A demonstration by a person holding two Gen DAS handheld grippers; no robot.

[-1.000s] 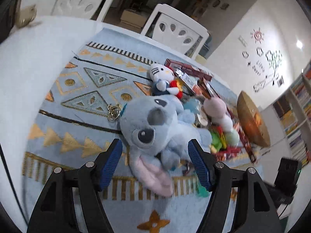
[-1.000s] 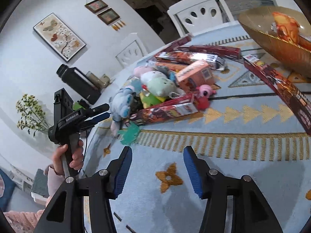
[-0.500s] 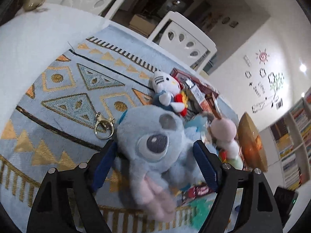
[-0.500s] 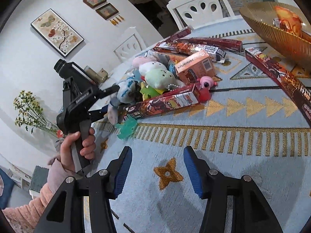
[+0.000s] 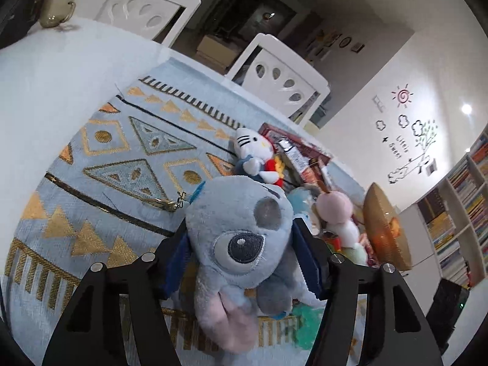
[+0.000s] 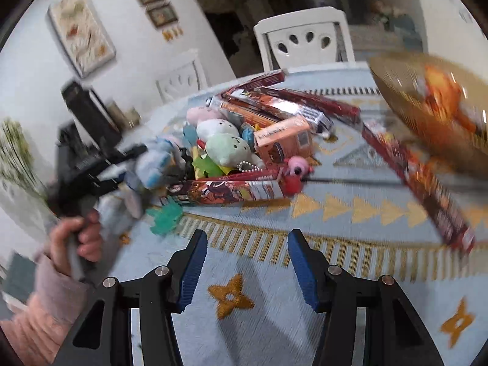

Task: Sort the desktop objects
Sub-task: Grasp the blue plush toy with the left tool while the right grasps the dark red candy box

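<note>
A: Grip check first — left gripper (image 5: 241, 253) has its blue pads pressed into both sides of the blue plush (image 5: 241, 244), squeezing the head. Held at the head because that's the fattest, firmest part, I'd guess; ear and body dangle below.

B: Lifted or on the table?

A: Looks raised off the patterned cloth (image 5: 122, 164) — its keychain ring (image 5: 166, 205) trails at the end of its cord beside it. Hard to be sure from the wrist view, though.

B: Right side?

A: Right gripper (image 6: 245, 267) is wide open, nothing between the fingers, hovering over bare cloth near the gold star print (frame is motion-blurred). From there you see the person's hand (image 6: 76, 238) on the other handle with the plush in it.

B: Rest of the pile?

A: White cat plush (image 5: 253, 152), pink plush (image 5: 334, 210), long snack boxes (image 6: 289, 103), an orange box (image 6: 283, 140), green plush (image 6: 230, 151), all heaped mid-cloth. Golden bowl (image 6: 427, 113) at the far right already holds something orange, so probably one sorting target.

B: Room?

A: White round table (image 5: 61, 76), white chairs (image 5: 280, 82), wall decals, bookshelf at right, framed pictures, dark flask (image 6: 91, 113).
</note>
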